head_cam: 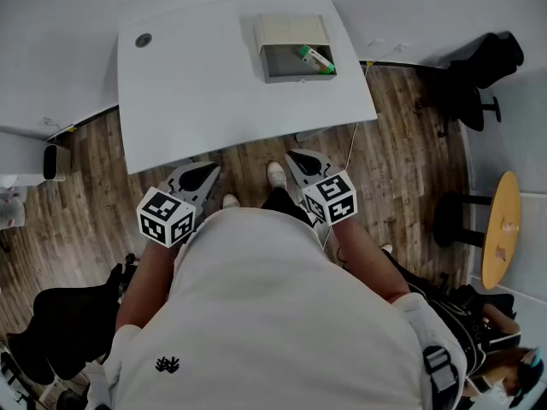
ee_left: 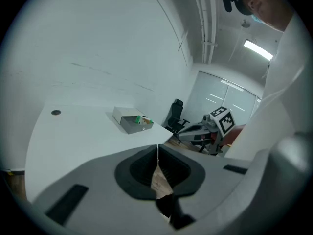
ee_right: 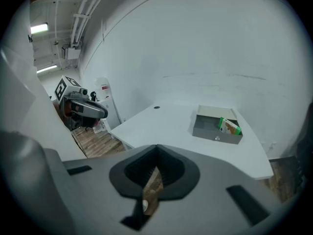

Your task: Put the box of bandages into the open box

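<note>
The open grey box [head_cam: 295, 47] stands at the far side of the white table [head_cam: 197, 84], its lid tipped back. A green and white box of bandages [head_cam: 316, 58] lies inside it, at the right end. The same open box [ee_left: 132, 121] shows in the left gripper view, and the open box [ee_right: 215, 126] with the bandage box [ee_right: 230, 127] in the right gripper view. My left gripper [head_cam: 205, 174] and right gripper [head_cam: 301, 162] are held close to my body, short of the table's near edge. Both are shut and hold nothing.
A round cable hole [head_cam: 143, 39] sits at the table's far left corner. A black office chair [head_cam: 479, 75] stands to the right, a yellow round side table [head_cam: 500, 227] nearer right. A white bin [head_cam: 55, 161] is on the wooden floor at left.
</note>
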`<state>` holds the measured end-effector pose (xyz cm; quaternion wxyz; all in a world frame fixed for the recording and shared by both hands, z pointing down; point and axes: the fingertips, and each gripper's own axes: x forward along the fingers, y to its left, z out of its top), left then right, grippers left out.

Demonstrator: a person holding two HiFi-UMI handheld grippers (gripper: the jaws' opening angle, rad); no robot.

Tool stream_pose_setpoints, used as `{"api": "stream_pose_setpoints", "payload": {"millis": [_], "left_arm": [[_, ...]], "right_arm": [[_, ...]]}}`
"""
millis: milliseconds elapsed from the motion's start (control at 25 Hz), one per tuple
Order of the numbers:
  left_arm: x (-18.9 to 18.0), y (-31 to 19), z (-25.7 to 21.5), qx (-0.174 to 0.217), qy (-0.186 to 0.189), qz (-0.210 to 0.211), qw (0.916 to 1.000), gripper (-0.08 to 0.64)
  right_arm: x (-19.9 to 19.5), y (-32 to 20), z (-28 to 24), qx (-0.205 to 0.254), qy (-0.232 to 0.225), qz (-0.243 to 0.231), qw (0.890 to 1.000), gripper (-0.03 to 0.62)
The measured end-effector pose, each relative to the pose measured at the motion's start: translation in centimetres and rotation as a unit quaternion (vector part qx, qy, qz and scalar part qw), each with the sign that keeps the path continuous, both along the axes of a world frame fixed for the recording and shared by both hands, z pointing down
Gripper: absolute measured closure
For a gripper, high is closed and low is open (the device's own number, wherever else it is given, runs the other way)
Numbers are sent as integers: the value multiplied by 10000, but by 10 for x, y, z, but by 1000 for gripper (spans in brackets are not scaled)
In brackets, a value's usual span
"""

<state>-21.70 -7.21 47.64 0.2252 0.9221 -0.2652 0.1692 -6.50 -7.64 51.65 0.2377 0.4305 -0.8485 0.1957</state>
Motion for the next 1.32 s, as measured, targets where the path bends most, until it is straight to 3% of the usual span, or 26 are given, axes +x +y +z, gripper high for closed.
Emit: {"api": "stream_pose_setpoints", "payload": {"millis": [640, 1320], "left_arm": [[1, 1, 3, -60, -19, 38, 10000, 548], [27, -18, 7, -120, -81, 51, 9999, 548]], "right_arm": [[-9, 3, -3, 5, -25, -115, 9999, 586], [17, -18, 3, -47, -44, -142, 9999, 586]]}}
